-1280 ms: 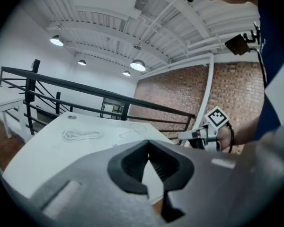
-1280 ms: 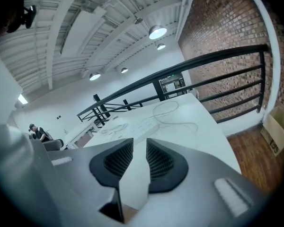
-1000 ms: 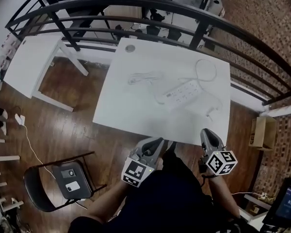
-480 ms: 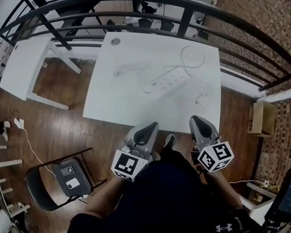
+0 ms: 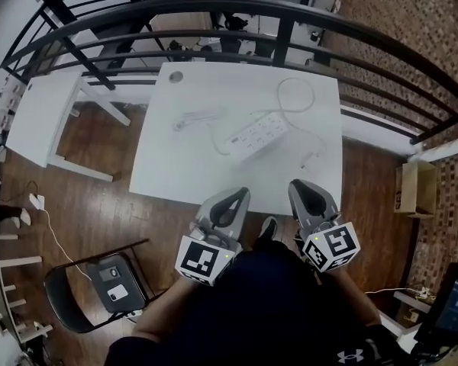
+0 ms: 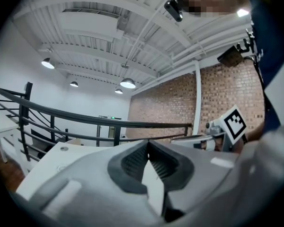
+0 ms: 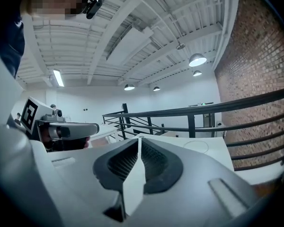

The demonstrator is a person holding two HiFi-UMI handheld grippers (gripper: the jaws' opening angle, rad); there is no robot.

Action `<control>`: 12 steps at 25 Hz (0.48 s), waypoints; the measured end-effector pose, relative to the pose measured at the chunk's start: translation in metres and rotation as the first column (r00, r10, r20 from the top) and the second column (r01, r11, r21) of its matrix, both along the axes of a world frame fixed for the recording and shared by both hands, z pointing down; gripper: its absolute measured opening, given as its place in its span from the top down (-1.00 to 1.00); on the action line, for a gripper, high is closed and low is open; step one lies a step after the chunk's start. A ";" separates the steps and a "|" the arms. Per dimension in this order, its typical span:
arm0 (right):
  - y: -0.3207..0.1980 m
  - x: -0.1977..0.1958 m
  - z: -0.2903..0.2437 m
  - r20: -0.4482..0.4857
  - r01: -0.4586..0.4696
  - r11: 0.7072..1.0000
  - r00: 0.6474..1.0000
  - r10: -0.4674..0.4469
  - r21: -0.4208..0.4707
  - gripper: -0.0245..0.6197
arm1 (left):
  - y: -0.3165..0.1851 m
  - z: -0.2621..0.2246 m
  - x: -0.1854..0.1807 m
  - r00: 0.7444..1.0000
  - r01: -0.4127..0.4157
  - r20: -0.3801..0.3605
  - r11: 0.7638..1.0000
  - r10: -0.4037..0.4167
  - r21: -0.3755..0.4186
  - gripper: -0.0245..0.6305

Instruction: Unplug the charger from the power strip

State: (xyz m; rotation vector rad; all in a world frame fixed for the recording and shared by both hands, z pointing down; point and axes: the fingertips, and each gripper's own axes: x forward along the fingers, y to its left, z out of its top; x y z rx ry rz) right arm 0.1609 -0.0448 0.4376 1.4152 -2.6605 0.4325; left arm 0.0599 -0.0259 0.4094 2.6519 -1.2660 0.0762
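Note:
A white power strip [image 5: 256, 133] lies slanted on the white table [image 5: 175, 174], its white cable [image 5: 294, 94] looping off to the far right. A small white charger plug [image 5: 311, 158] with a thin cord lies on the table right of the strip, apart from it. Another white cord and plug [image 5: 189, 119] lie left of the strip. My left gripper [image 5: 233, 201] and right gripper [image 5: 304, 191] hover at the table's near edge, close to my body, both shut and empty. In each gripper view the jaws meet at the tips, left gripper [image 6: 147, 143], right gripper [image 7: 138, 140].
A black metal railing [image 5: 214, 10] curves behind the table. A second white table [image 5: 42, 113] stands to the left. A black chair [image 5: 99, 284] holding a device is on the wooden floor at lower left. A brick wall [image 5: 412, 44] runs along the right.
Both grippers have risen and come closer to the table's near edge. The head view has shifted, so the table sits higher and further left in the picture.

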 end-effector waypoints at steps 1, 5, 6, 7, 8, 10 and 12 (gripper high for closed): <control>0.000 -0.002 0.000 0.000 0.006 1.000 1.000 -0.006 0.000 0.84 | 0.000 0.000 0.000 1.000 -0.002 0.008 1.000 0.002 0.000 0.91; -0.002 -0.009 0.000 -0.008 0.032 0.999 0.999 -0.032 -0.001 0.84 | -0.003 0.003 -0.006 1.000 0.022 0.006 1.000 -0.022 0.018 0.91; -0.003 -0.010 0.000 -0.010 0.036 0.999 0.999 -0.036 -0.001 0.84 | -0.004 0.003 -0.008 1.000 0.026 0.006 1.000 -0.026 0.016 0.91; -0.004 -0.011 0.000 -0.013 0.038 0.999 0.999 -0.038 0.000 0.84 | -0.005 0.003 -0.009 1.000 0.029 0.007 0.999 -0.029 0.013 0.91; -0.005 -0.012 -0.001 -0.015 0.040 0.999 0.999 -0.040 0.000 0.84 | -0.006 0.004 -0.011 0.999 0.031 0.007 0.999 -0.032 0.010 0.91; -0.006 -0.014 -0.001 -0.019 0.042 0.999 0.999 -0.042 0.001 0.84 | -0.007 0.004 -0.014 0.999 0.037 0.006 0.999 -0.037 0.007 0.91; -0.007 -0.017 -0.001 -0.019 0.045 0.999 0.999 -0.045 0.001 0.84 | -0.008 0.004 -0.016 0.999 0.039 0.003 0.999 -0.039 0.004 0.91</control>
